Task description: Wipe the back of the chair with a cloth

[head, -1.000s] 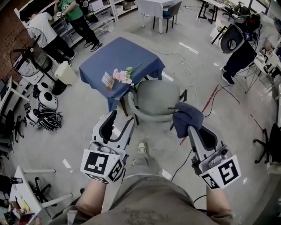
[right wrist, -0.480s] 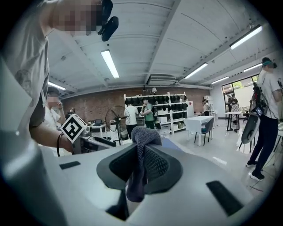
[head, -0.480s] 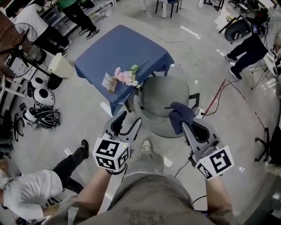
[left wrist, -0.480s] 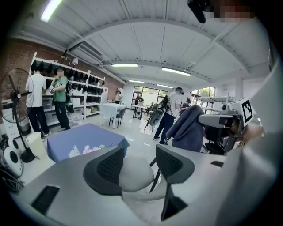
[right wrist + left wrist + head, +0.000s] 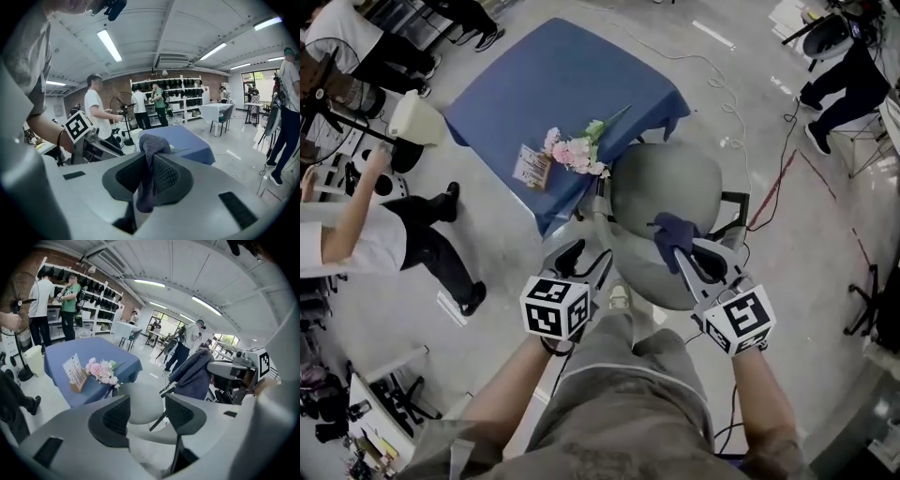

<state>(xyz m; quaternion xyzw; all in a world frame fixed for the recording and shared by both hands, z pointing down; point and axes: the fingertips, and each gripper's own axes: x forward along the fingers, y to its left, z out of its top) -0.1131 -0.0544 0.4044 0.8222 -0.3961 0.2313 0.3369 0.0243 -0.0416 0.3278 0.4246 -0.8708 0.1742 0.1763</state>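
Note:
A grey-green chair (image 5: 652,192) stands below me, tucked against a blue table (image 5: 544,89). A dark blue cloth (image 5: 672,232) hangs over the chair's near rim, and my right gripper (image 5: 682,251) is shut on it. In the right gripper view the cloth (image 5: 151,145) is pinched between the jaws and bunches above them. My left gripper (image 5: 581,257) is open and holds nothing, left of the chair's near edge. In the left gripper view the chair (image 5: 140,401) shows between the jaws, with the cloth (image 5: 193,373) to the right.
Pink flowers (image 5: 575,154) and a card stand (image 5: 531,169) sit on the table's near edge. A person in a white top (image 5: 356,234) crouches on the floor at the left. Cables (image 5: 773,183) run across the floor to the right. Shelving and people stand far off.
Both grippers have come closer to the chair, with the cloth now over its near rim. A person has moved in at the left.

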